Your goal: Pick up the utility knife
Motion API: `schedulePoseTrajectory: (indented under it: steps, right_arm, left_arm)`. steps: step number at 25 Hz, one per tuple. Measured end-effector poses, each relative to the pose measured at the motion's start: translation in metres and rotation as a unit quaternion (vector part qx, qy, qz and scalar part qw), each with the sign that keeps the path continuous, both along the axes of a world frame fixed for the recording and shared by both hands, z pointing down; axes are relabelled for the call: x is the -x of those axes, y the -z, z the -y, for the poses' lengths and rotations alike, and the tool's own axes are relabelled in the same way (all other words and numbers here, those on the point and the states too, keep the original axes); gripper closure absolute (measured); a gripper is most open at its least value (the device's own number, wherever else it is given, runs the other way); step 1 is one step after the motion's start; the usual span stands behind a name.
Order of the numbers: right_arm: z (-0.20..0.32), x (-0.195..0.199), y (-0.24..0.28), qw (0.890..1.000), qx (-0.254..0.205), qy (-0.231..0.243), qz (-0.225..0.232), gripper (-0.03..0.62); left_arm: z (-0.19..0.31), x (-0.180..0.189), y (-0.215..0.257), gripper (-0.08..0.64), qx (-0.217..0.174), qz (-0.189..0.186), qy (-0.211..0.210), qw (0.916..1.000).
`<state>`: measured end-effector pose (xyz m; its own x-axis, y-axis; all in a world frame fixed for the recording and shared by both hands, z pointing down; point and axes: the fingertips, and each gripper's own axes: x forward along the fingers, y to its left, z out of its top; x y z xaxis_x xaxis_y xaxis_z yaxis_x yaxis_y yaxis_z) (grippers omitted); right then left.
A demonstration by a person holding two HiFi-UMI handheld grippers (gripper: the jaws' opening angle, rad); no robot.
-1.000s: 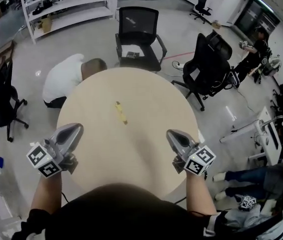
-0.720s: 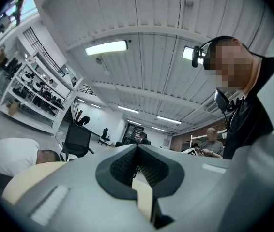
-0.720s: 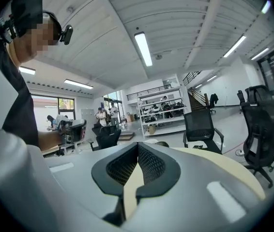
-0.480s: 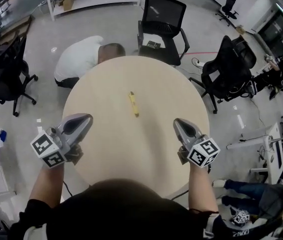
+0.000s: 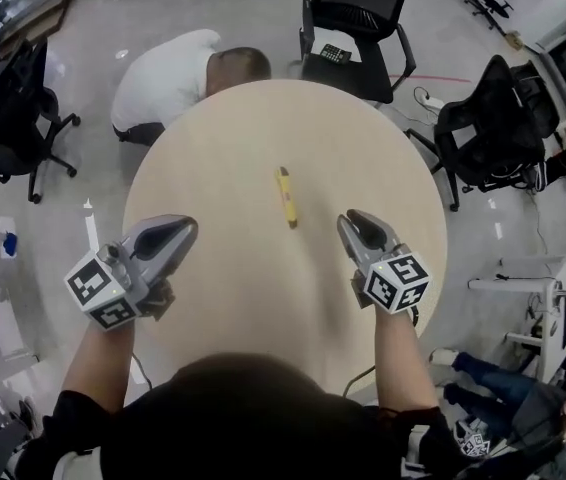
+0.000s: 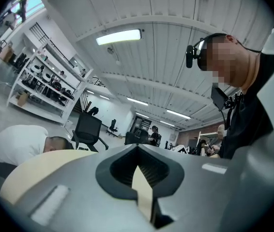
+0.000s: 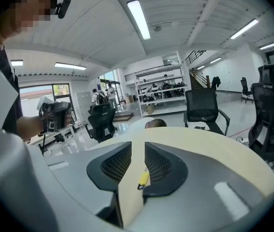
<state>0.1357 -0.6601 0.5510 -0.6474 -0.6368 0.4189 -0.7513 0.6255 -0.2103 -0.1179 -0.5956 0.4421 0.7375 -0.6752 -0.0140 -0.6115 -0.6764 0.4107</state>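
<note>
One yellow utility knife (image 5: 286, 196) lies flat near middle of round tan counter (image 5: 213, 158), long axis pointing away from person, nothing touching it. Right gripper (image 5: 355, 223) near knife, to its right, not in contact; jaws partway apart and opening, nothing between pads, knife seen through gap farther out on counter. Left gripper (image 5: 178, 230) well left of knife, above counter, jaw tips together, empty. Person in white shirt (image 5: 168, 73) crouched at counter's far edge; black chair (image 5: 358, 8) beyond.
</note>
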Motion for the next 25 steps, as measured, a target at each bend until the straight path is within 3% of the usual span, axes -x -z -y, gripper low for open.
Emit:
schedulePoseTrajectory:
  steps: [3,8,15,20,25]
  right_arm:
    - [0.024,0.015,-0.037,0.999,0.026,0.007,-0.018,0.476]
    - [0.053,0.044,-0.101,0.996,0.070,0.024,-0.055,0.448]
    - [0.086,0.073,-0.181,0.986,0.112,0.044,-0.112,0.422]
    - [0.095,0.083,-0.208,0.981,0.114,0.064,-0.145,0.394]
    - [0.097,0.099,-0.211,0.981,0.101,0.079,-0.148,0.394]
  left_arm:
    - [0.019,-0.001,-0.025,0.566,0.011,0.008,-0.001,0.9999]
    - [0.052,-0.007,-0.053,0.566,0.031,-0.019,0.001,0.9994]
    - [0.081,-0.008,-0.124,0.566,0.037,0.042,-0.018,0.9983]
    - [0.090,-0.023,-0.154,0.566,0.058,0.050,-0.042,0.9962]
    - [0.094,-0.031,-0.174,0.566,0.064,0.047,-0.061,0.9949]
